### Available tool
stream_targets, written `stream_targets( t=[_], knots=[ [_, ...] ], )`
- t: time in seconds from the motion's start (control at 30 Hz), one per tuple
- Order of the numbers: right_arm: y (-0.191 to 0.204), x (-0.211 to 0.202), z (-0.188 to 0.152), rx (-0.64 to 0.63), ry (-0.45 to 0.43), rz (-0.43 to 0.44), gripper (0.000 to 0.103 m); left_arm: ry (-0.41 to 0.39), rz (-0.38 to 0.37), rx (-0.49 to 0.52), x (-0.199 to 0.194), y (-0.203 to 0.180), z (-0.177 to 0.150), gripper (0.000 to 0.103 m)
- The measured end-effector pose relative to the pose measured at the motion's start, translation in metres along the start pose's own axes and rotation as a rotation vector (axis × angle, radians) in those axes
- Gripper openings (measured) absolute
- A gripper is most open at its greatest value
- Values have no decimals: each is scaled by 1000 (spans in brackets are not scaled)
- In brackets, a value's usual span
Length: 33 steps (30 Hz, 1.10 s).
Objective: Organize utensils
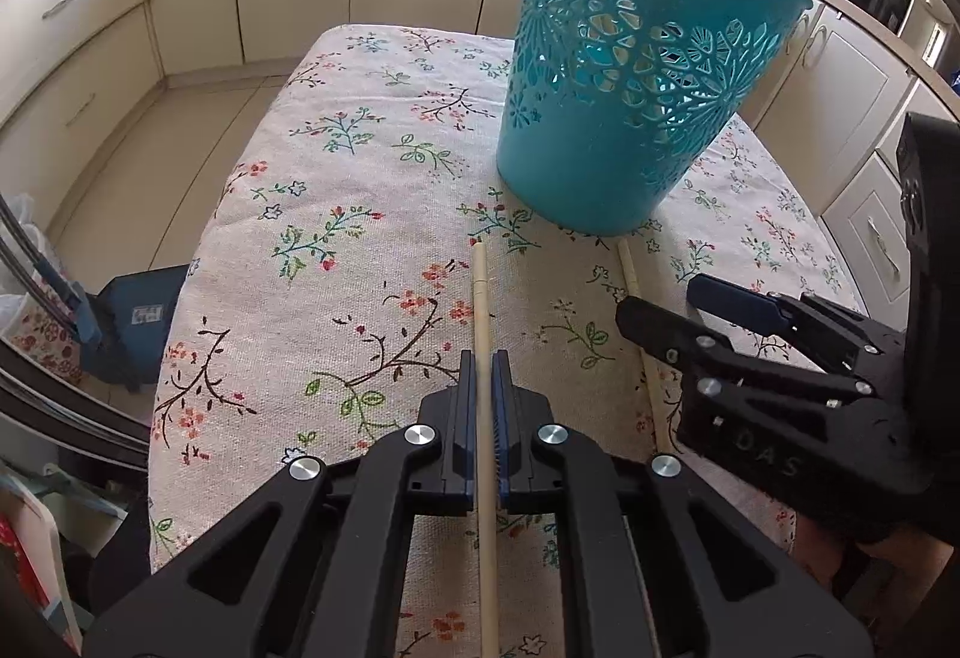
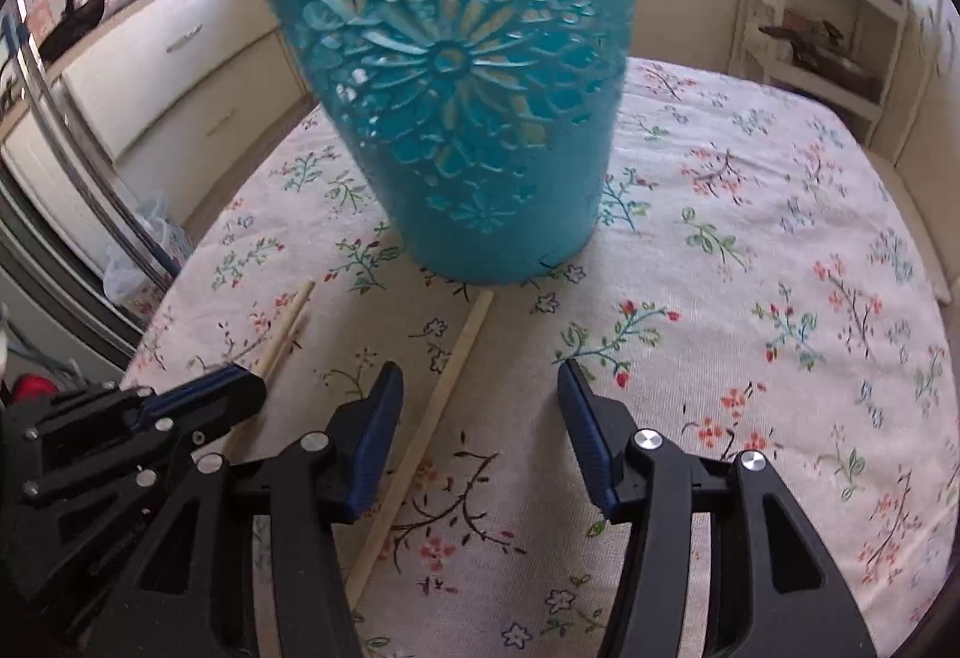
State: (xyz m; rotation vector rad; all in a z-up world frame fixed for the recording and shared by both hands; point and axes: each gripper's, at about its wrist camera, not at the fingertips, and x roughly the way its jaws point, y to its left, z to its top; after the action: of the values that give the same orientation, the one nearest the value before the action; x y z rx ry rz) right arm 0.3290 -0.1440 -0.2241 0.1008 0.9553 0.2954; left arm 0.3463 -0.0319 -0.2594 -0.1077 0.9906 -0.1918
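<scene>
My left claw (image 1: 483, 358) is closed on one wooden chopstick (image 1: 482, 310), whose tip points toward the turquoise basket (image 1: 606, 118) standing on the floral bench (image 1: 336, 190). Only the left view shows this grip. The right view shows my right claw (image 2: 480, 388) half open and empty, with a second chopstick (image 2: 447, 376) lying on the cloth between its fingers, touching neither.

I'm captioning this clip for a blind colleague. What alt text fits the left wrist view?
The left tongs are shut on a thin wooden stick above a table covered with a flowered cloth. Ahead stands a teal cut-out basket; a second stick lies to the right, where the right tongs stand open.
</scene>
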Motion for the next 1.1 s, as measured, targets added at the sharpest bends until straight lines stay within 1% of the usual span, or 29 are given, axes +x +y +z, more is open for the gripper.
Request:
stream_targets(
  t=[0.03,0.07,0.1,0.17,0.27,0.3,0.4,0.47,0.57,0.7,0.8,0.9,1.0,1.1],
  knots=[
    [4,0,-2,-34,-4,-17,40,1,0,0,0,0,0,5],
    [8,0,-6,-85,-8,-39,34,2,0,1,0,1,0,5],
    [10,-1,-8,-112,-8,-29,23,2,1,2,1,1,0,5],
    [8,-7,-14,-157,10,-12,14,4,1,4,1,1,0,5],
    [-6,-15,-21,-164,35,5,7,6,-6,4,0,1,1,5],
    [-18,-20,-23,-147,37,5,6,7,-12,3,-1,1,1,5],
    [-54,-31,-33,-32,22,17,6,1,-47,11,-9,-1,2,5],
    [-80,-39,-46,69,-14,64,6,-11,-95,19,-20,-5,4,5],
    [-98,-45,-58,154,-50,129,6,-47,-176,31,-45,-14,11,5],
    [-98,-44,-58,157,-53,132,6,-120,-284,40,-87,-31,30,5],
    [-103,-44,-53,162,-55,142,6,-195,-333,45,-116,-44,49,5],
    [-101,-42,-51,165,-56,149,6,-277,-347,46,-137,-54,75,5],
    [-101,-44,-52,164,-57,149,6,-357,-326,48,-149,-62,102,5],
    [-103,-44,-52,165,-58,153,6,-431,-301,38,-151,-69,131,5]
  ],
)
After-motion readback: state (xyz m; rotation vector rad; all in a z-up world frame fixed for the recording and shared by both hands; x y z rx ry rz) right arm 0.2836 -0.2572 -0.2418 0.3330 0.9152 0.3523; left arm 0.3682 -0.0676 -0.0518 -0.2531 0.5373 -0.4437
